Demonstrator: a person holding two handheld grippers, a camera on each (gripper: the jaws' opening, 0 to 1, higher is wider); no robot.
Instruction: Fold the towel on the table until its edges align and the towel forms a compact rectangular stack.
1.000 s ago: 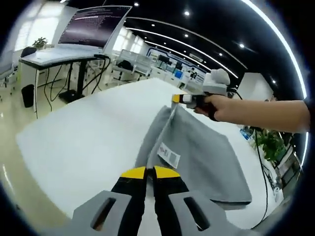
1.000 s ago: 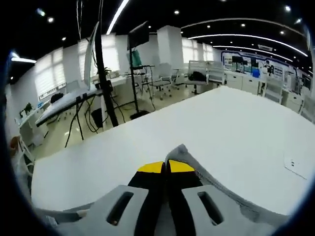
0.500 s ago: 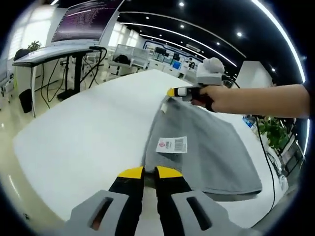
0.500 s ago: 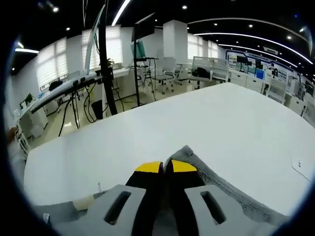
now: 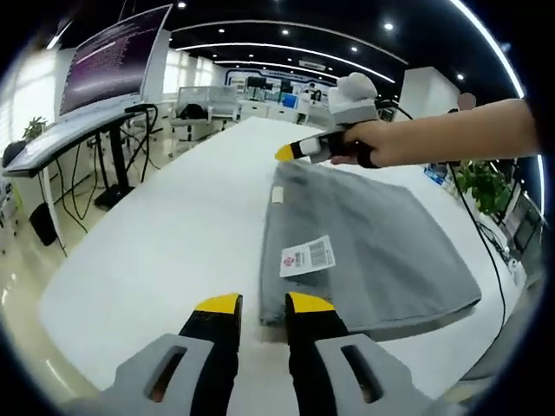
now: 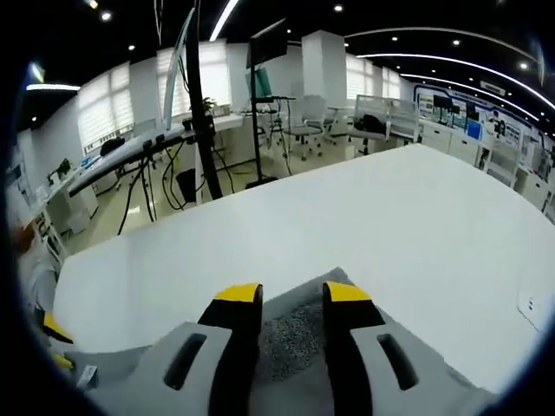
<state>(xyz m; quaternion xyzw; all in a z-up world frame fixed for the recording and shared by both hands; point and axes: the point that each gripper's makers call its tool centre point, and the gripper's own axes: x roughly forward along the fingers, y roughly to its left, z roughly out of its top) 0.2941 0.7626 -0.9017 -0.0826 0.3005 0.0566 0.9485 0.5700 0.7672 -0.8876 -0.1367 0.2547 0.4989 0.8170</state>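
Observation:
The grey towel lies folded flat on the white table, with a white barcode label on top near its left edge. My left gripper is open just short of the towel's near corner, nothing between its yellow tips. A hand holds my right gripper at the towel's far corner. In the right gripper view, my right gripper stands open, and the towel corner lies loose below the gap between its jaws.
A desk with a large monitor and hanging cables stands left of the table. Potted plants are at the right. More desks and chairs lie beyond the table's far edge. A small white plate sits on the table.
Both grippers went from shut on the towel's corners to open. The towel dropped and now lies flat on the table. Both views shifted with the hands.

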